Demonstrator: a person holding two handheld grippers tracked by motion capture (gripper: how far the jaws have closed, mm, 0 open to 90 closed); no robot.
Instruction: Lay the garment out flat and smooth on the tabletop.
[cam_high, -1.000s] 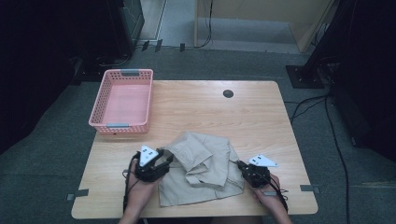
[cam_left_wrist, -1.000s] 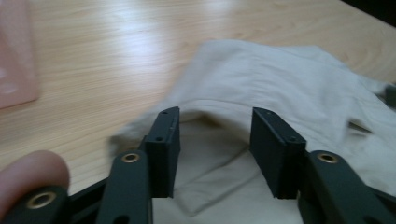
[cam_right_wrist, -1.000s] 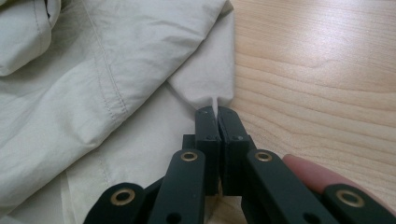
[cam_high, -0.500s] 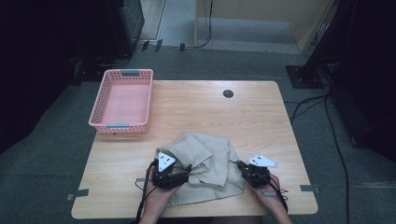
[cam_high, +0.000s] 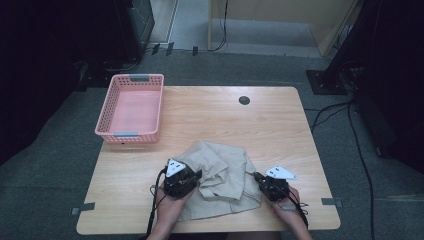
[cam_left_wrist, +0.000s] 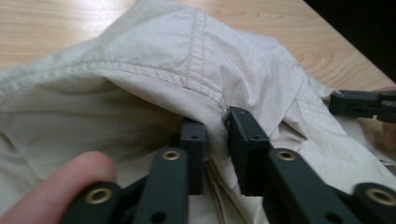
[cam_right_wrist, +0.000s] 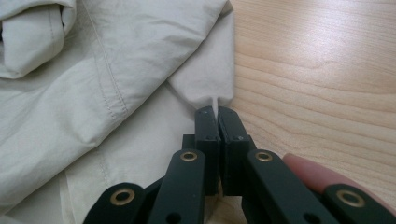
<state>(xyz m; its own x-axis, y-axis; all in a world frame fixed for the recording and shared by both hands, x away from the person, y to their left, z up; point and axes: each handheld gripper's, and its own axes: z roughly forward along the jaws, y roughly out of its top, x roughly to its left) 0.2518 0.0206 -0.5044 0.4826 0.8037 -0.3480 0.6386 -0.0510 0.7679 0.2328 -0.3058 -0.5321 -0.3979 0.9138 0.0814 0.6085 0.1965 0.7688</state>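
A crumpled beige garment (cam_high: 225, 175) lies near the front edge of the wooden table (cam_high: 280, 130). My left gripper (cam_high: 198, 175) sits at its left side, pointing right. In the left gripper view a stitched fold of the garment (cam_left_wrist: 163, 60) bulges over the jaws of the left gripper (cam_left_wrist: 215, 122). They have just been closing and now pinch cloth between them. My right gripper (cam_high: 256, 176) is at the garment's right edge. In its own view the right gripper (cam_right_wrist: 215, 112) is shut on a thin corner of the garment (cam_right_wrist: 93, 70). The right gripper's (cam_left_wrist: 348, 100) jaws also appear far right in the left gripper view.
An empty pink basket (cam_high: 129, 135) stands at the table's back left. A black round grommet (cam_high: 244, 100) sits near the far edge. Bare wood lies between the garment and the basket. Cables run over the floor on the right.
The left gripper moved right, from the garment's left edge onto the cloth, and its jaws opened and then closed on a fold. The cloth's left side bunched up. The right gripper stayed put.
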